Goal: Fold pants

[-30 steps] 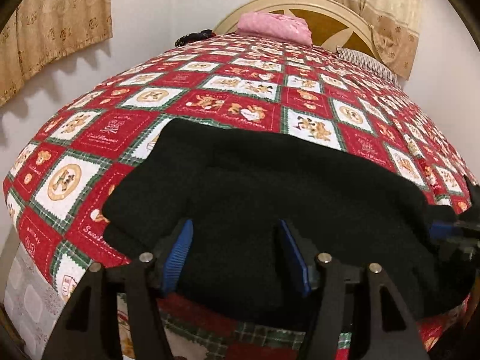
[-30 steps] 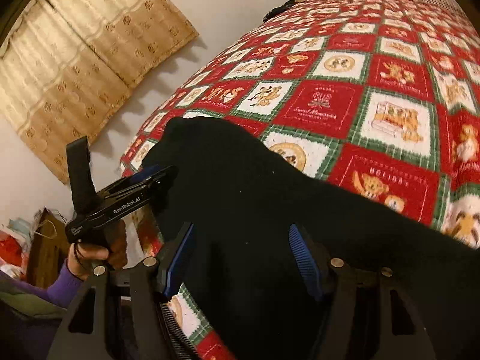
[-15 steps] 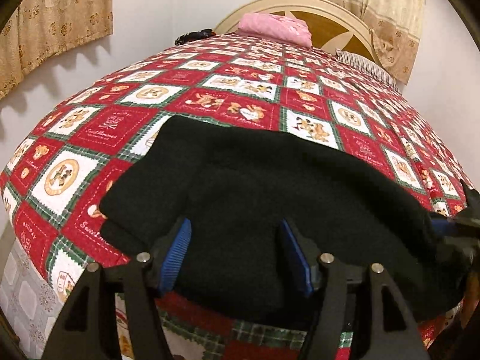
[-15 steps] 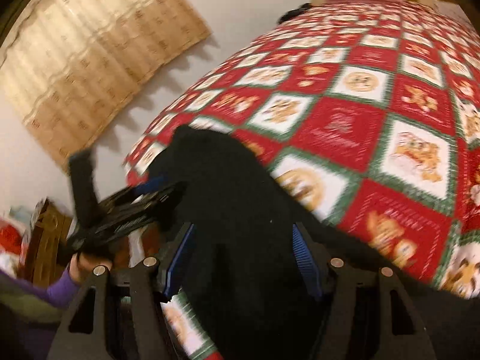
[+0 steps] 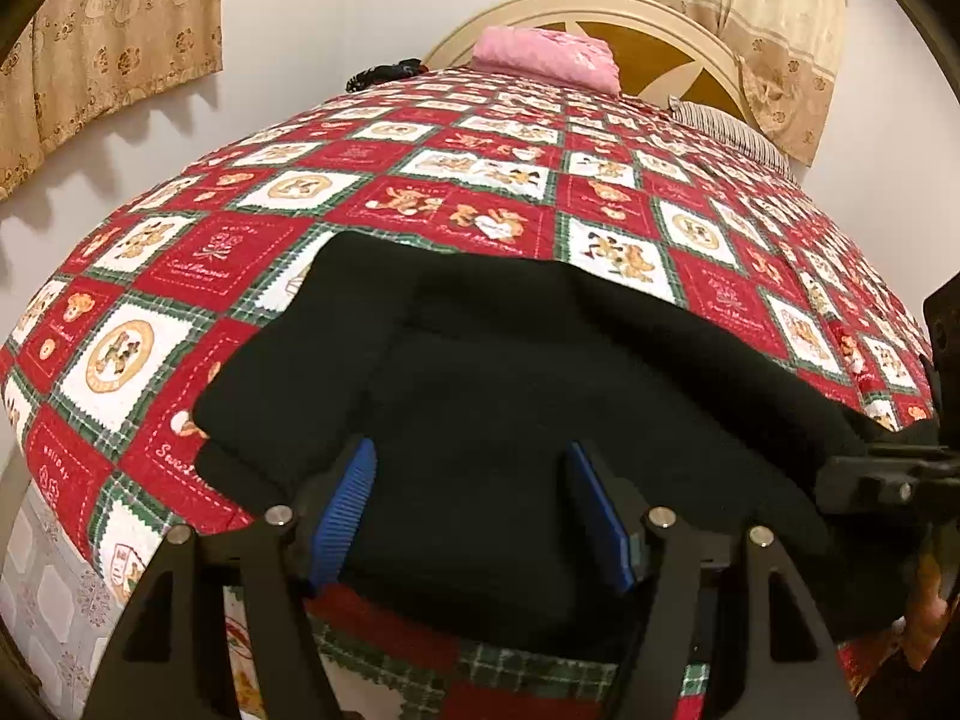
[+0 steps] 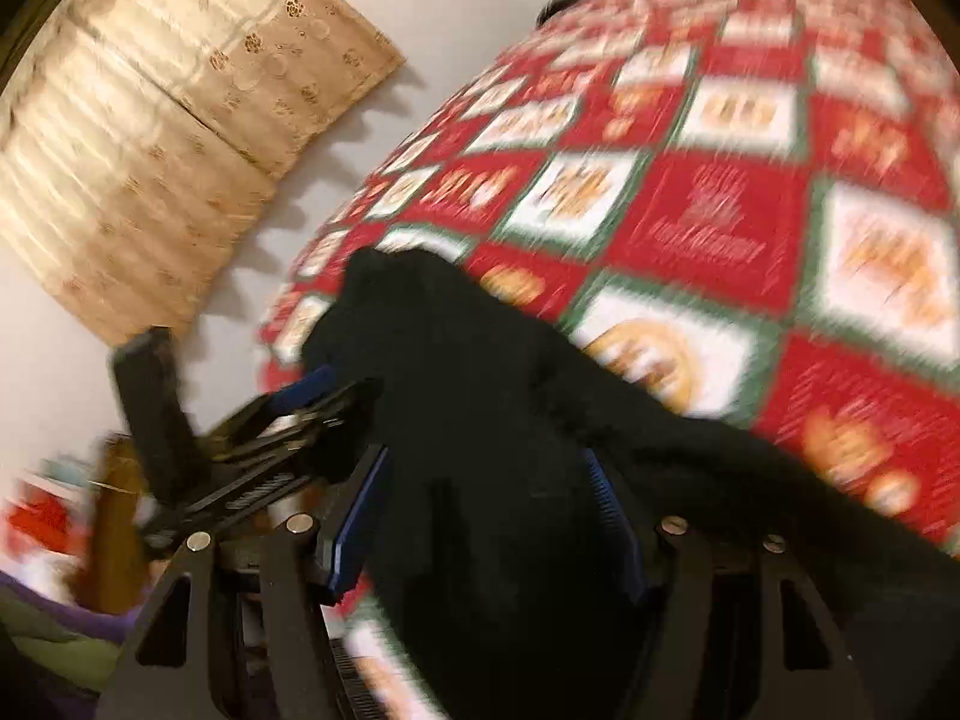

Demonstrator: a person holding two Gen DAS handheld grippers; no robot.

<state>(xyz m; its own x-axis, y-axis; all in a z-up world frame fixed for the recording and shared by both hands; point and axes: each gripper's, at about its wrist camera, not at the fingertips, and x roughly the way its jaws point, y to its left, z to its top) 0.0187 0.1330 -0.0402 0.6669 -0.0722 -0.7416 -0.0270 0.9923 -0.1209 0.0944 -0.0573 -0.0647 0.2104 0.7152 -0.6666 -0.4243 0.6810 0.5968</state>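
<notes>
Black pants (image 5: 540, 372) lie folded flat on the red patchwork quilt (image 5: 420, 198), near the bed's foot edge. My left gripper (image 5: 474, 510) hangs over their near edge. Its jaws are opening, and cloth lies between the blue pads (image 5: 348, 510) without being pinched. The right wrist view is blurred by motion. There my right gripper (image 6: 480, 516) stands wide over the pants (image 6: 480, 390), dark cloth filling the gap between its pads. The left gripper (image 6: 312, 396) shows at that view's left, close to the pants' corner. Part of the right gripper's body (image 5: 888, 468) enters the left wrist view at the right edge.
A pink pillow (image 5: 546, 54) and a striped one (image 5: 726, 132) rest against the round headboard (image 5: 660, 18). A small dark item (image 5: 384, 72) lies near the far left corner. Beige curtains (image 6: 150, 138) hang on the wall beside the bed. The quilt beyond the pants is bare.
The left gripper's pads have spread a little while it stayed put. The right wrist view has swung and blurred, and the left gripper now appears closer to the right one.
</notes>
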